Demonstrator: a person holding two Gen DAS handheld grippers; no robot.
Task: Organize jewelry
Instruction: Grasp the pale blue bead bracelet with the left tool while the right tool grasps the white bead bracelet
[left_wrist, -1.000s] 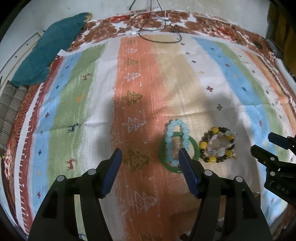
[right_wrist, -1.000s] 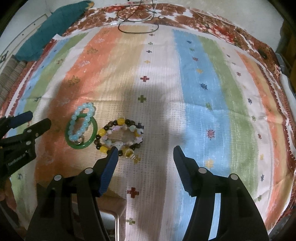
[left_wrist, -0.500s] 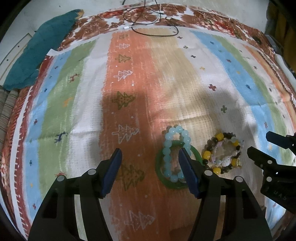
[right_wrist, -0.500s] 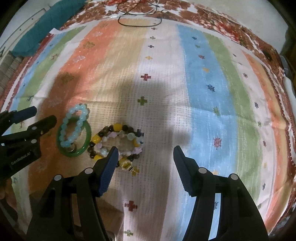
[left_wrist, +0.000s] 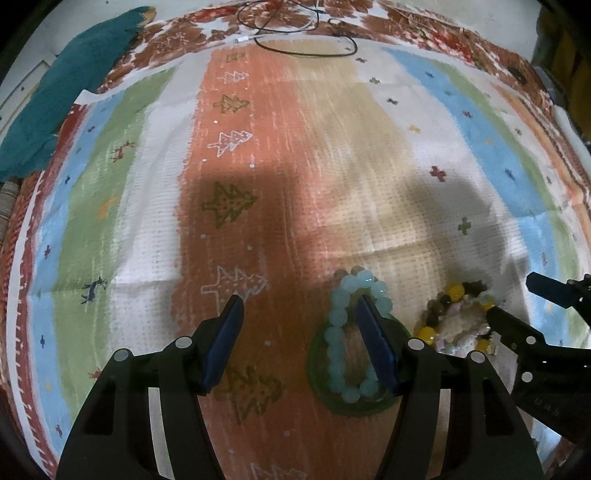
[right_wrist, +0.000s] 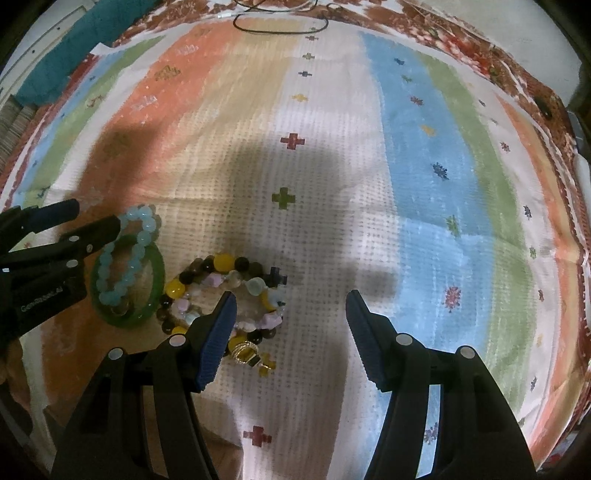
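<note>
Bracelets lying on a striped cloth: a pale blue bead loop resting across a green bangle, touching a mixed bead pile with gold rings at its near edge. Hovering above, left gripper spread wide, its right finger over the bangle. Hanging beside it, right gripper with jaws apart, just narrowing, nothing between them, left finger over the pile.

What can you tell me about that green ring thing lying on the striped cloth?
The green bangle is a smooth, glossy, solid ring, jade-like in look, lying flat on the orange stripe of the striped cloth. A pale blue bead bracelet lies partly inside it and sticks out over its far rim. A mixed bead pile sits close beside it. The left tongs hover above it, open, one finger in front of the ring.
</note>
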